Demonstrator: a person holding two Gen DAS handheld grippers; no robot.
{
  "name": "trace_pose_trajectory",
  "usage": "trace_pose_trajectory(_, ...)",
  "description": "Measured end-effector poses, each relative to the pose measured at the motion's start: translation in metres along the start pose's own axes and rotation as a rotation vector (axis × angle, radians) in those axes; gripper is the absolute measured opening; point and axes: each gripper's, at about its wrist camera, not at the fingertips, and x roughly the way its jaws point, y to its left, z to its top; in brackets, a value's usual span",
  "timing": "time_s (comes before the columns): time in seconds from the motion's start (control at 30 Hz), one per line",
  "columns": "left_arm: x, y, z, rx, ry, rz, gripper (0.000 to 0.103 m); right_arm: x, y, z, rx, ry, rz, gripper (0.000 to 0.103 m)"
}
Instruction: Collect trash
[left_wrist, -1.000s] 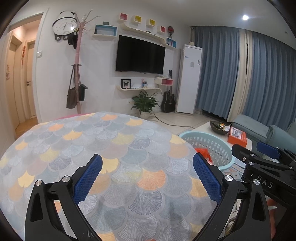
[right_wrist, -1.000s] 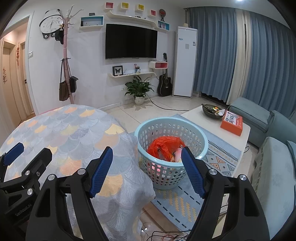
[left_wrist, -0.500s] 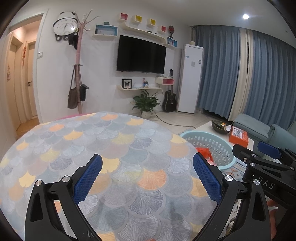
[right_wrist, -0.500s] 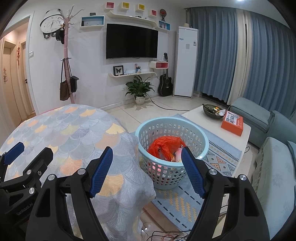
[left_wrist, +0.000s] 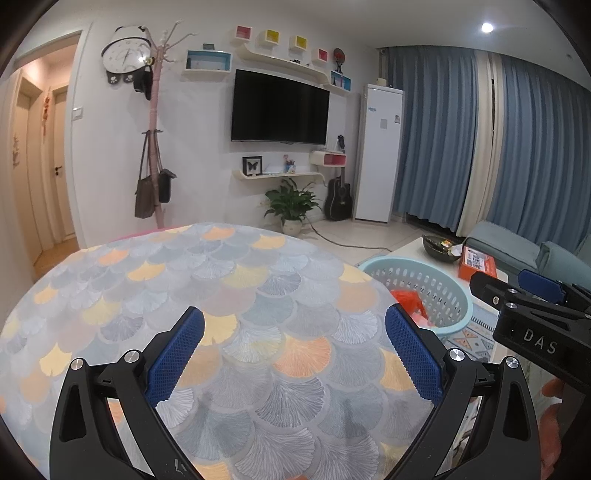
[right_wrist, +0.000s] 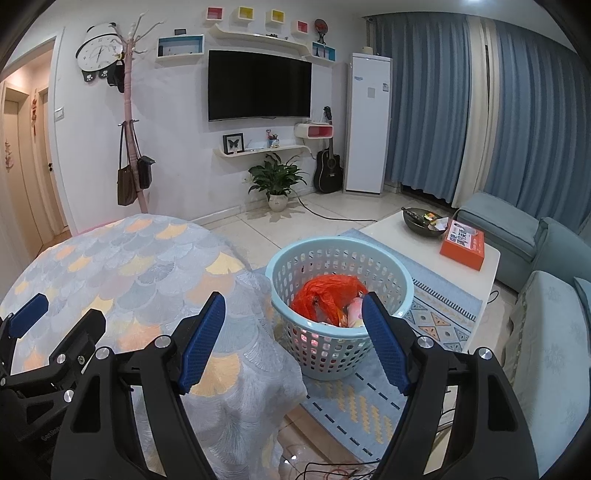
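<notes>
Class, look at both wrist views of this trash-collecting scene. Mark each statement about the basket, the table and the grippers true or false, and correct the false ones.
1. The basket stands on the table. False: it stands on the rug, beside the table.
2. An orange bag lies inside the basket. True.
3. The right gripper is shut on a piece of trash. False: it is open, with nothing between its fingers.
4. The left gripper is open above the patterned tablecloth. True.
5. The orange box sits in the basket. False: it lies on the white coffee table, near a dark bowl.
</notes>
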Motion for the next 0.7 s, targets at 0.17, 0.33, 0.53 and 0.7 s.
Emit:
trace_pose_trajectory(0.17, -0.0005, 0.0035, 0.0002, -0.004, 0.005, 0.000, 0.095, 0.0002, -0.0003, 0.0005, -0.001, 0.000, 0.000, 0.072)
trace_pose_trajectory(0.33, -0.0002, 0.0050, 0.0002, -0.003, 0.008, -0.001, 0.095, 0.0001, 0.0000, 0.0004, 0.000, 0.001, 0.000, 0.072)
trace_pose_trajectory(0.53, -0.0001, 0.0035, 0.0005, 0.002, 0.005, 0.001, 0.095, 0.0003, 0.0001, 0.0004, 0.000, 0.002, 0.000, 0.072)
trace_pose_trajectory(0.7, -0.0004, 0.0047, 0.0008, 0.005, 0.000, 0.005, 0.095, 0.0031, -0.0040, -0.0003, 0.000, 0.007, -0.001, 0.072)
